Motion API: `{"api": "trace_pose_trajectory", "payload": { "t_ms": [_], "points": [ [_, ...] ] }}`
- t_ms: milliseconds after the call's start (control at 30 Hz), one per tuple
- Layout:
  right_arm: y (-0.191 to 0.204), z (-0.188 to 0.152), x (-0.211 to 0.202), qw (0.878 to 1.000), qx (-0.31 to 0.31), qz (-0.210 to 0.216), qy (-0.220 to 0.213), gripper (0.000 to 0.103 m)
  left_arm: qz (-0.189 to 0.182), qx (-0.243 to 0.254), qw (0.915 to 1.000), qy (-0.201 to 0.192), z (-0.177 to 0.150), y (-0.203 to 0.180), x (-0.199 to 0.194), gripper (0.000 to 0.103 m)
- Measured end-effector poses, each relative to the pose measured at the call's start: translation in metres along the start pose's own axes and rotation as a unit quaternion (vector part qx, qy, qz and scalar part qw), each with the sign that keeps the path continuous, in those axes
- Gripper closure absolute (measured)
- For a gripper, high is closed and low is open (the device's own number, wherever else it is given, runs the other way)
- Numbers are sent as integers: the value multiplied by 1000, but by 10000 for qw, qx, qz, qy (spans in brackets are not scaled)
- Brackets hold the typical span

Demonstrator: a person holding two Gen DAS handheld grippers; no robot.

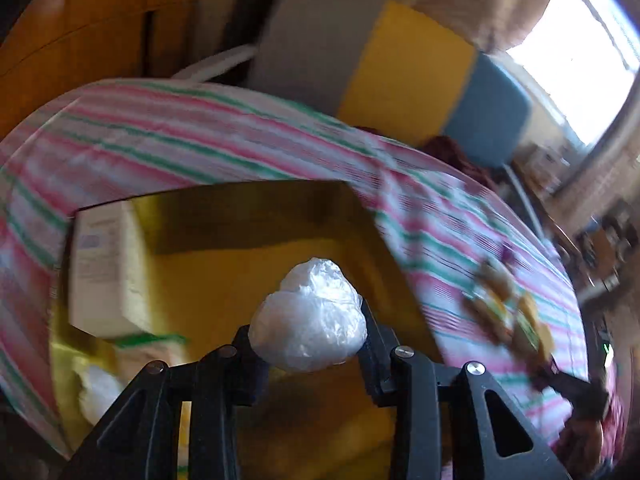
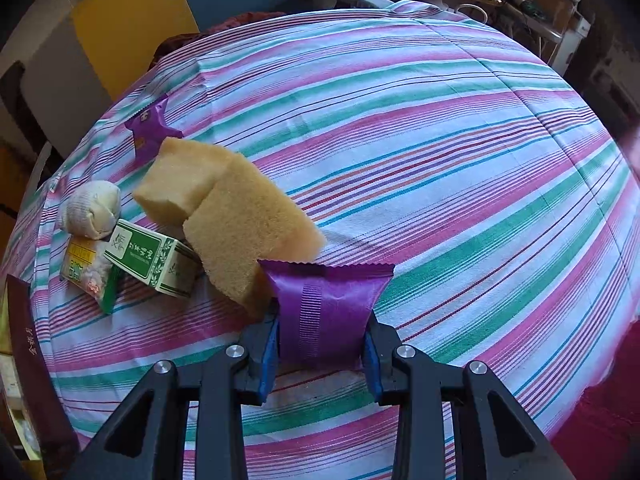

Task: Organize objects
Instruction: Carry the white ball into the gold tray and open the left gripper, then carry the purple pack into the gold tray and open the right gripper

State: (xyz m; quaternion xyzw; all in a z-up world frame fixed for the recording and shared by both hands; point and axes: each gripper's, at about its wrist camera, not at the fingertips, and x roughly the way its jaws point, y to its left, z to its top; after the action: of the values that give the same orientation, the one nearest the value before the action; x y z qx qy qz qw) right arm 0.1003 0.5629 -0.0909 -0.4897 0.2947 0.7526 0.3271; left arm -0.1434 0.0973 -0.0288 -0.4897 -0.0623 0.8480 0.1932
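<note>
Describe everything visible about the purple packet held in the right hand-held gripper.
The purple packet is a small, glossy foil-like pouch with a zigzag crimped top edge and a ribbed seal strip running down its middle. It stands upright, pinched at its lower half so the top flares wider. The right hand-held gripper is shut on it, blue pads pressing both sides. It is held over the striped cloth, just in front of a tan sponge; whether they touch is unclear.
</note>
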Motion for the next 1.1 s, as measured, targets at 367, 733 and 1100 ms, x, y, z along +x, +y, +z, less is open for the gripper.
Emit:
{"api": "trace_pose_trajectory", "payload": {
  "t_ms": [367,733,1100],
  "points": [
    [0,0,-1,10000,-25,35,16,67,774,-355,9963,137,37,72,49,57],
    [0,-1,-1,10000,-71,1,-6,68,713,-133,9968,-349,40,62,2,43],
    [-9,1,-39,9955,193,396,-841,69,513,14,9952,-838,-9,46,-67,43]
  ]
}}
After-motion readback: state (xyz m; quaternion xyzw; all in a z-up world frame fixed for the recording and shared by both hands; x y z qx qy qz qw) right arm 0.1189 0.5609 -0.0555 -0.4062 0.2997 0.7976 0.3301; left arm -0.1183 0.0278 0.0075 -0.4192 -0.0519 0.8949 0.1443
